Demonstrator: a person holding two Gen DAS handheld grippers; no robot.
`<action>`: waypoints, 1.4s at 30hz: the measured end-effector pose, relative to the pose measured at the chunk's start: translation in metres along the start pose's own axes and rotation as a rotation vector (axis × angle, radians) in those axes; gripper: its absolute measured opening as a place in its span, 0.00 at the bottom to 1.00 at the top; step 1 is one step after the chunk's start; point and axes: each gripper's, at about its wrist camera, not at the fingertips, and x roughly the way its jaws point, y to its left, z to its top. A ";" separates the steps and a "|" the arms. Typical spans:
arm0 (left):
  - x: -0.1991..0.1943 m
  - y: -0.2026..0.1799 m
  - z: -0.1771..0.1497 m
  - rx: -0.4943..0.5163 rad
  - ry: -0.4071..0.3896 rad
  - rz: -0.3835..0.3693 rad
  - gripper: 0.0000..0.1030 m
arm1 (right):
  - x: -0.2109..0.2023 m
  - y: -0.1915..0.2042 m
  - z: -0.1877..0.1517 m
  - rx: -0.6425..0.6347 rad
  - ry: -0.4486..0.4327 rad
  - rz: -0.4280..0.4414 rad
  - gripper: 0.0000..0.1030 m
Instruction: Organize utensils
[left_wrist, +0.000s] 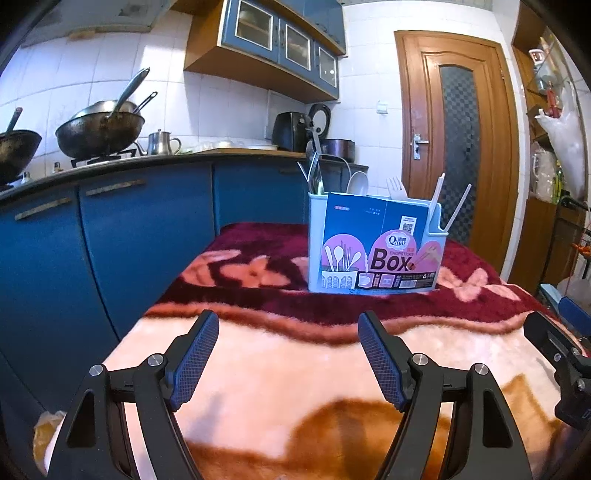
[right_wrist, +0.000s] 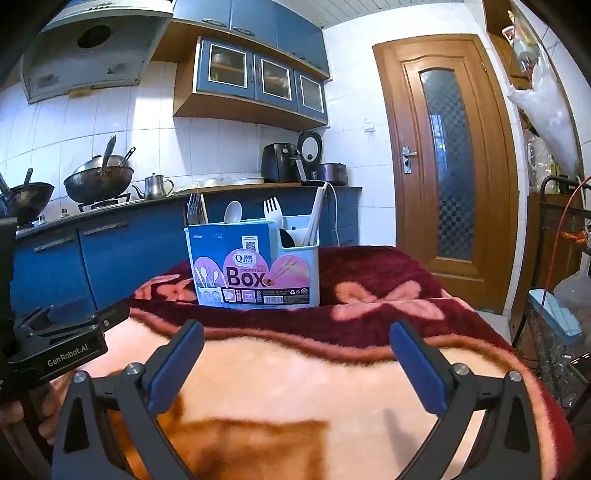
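Note:
A pale blue utensil box (left_wrist: 373, 243) labelled "Box" stands upright on the blanket-covered table (left_wrist: 280, 354). It holds metal forks (left_wrist: 314, 177), a white spoon (left_wrist: 357, 183), a white fork (left_wrist: 397, 187) and white chopsticks (left_wrist: 448, 205). It also shows in the right wrist view (right_wrist: 255, 266), with the white fork (right_wrist: 272, 210) and chopsticks (right_wrist: 316, 218) standing in it. My left gripper (left_wrist: 288, 325) is open and empty, well short of the box. My right gripper (right_wrist: 297, 334) is open and empty, also short of the box.
Blue kitchen cabinets (left_wrist: 122, 236) with woks (left_wrist: 99, 129) and a kettle (left_wrist: 160, 142) on the counter run along the left. A wooden door (left_wrist: 458, 147) stands behind. The other gripper's body (right_wrist: 55, 336) sits at the left of the right wrist view. A wire rack (right_wrist: 554, 332) stands at right.

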 end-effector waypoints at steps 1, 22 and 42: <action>0.000 0.000 0.000 0.000 0.000 0.000 0.76 | 0.000 0.000 0.000 0.000 0.002 0.001 1.00; -0.002 0.001 0.000 -0.006 -0.007 0.000 0.76 | 0.000 -0.004 -0.001 0.015 0.003 0.002 1.00; -0.001 0.000 -0.001 -0.007 -0.005 -0.004 0.76 | 0.001 -0.004 -0.001 0.015 0.003 0.001 1.00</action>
